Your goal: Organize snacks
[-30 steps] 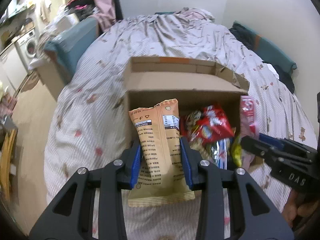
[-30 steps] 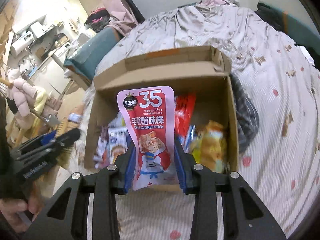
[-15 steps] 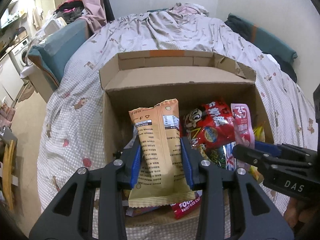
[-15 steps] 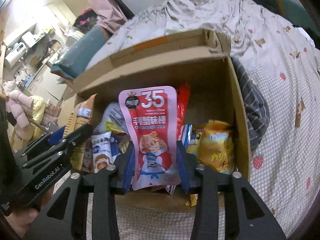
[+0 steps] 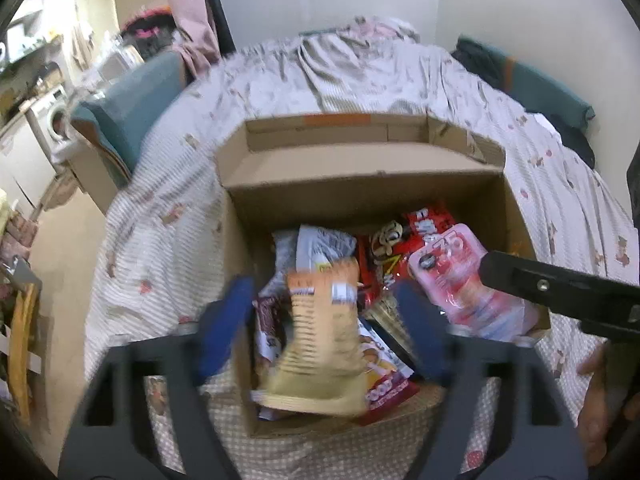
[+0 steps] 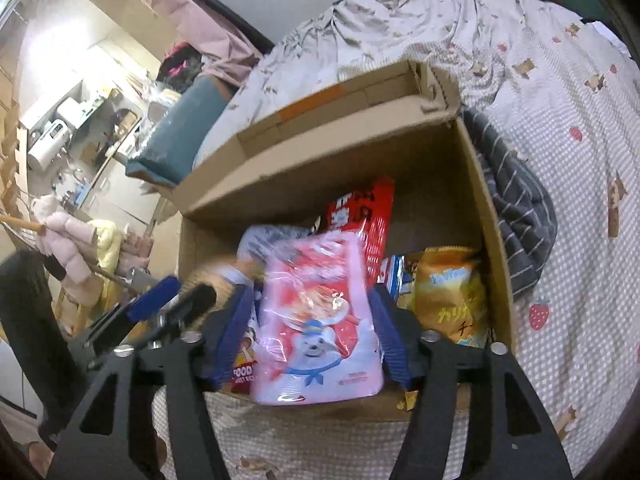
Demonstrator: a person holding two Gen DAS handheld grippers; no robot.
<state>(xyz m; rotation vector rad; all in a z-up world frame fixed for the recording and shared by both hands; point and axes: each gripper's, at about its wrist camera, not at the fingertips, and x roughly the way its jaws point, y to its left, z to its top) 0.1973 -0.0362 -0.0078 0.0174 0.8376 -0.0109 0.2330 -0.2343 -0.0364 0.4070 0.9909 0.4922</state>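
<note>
An open cardboard box (image 5: 360, 184) (image 6: 488, 216) holding several snack bags sits on the bed. My left gripper (image 5: 324, 316) is open, its blue pads wide apart; the tan snack packet (image 5: 324, 340) is blurred between them, loose over the box. My right gripper (image 6: 312, 320) is open too; the pink crab-stick packet (image 6: 320, 328) (image 5: 464, 280) sits between its spread pads, apart from both, over the box's front edge. A red bag (image 5: 420, 236) (image 6: 360, 216) and a yellow bag (image 6: 452, 296) lie inside.
The bed has a checked cover (image 5: 168, 216) (image 6: 572, 208). A striped grey cloth (image 6: 516, 208) lies against the box's right side. A teal cushion (image 5: 132, 108) is at the left, a floor and washing machine (image 5: 48, 124) beyond it.
Both grippers have opened over the box. The tan packet and the pink packet were gripped before and are now released and dropping, blurred. Both grippers moved closer over the box.
</note>
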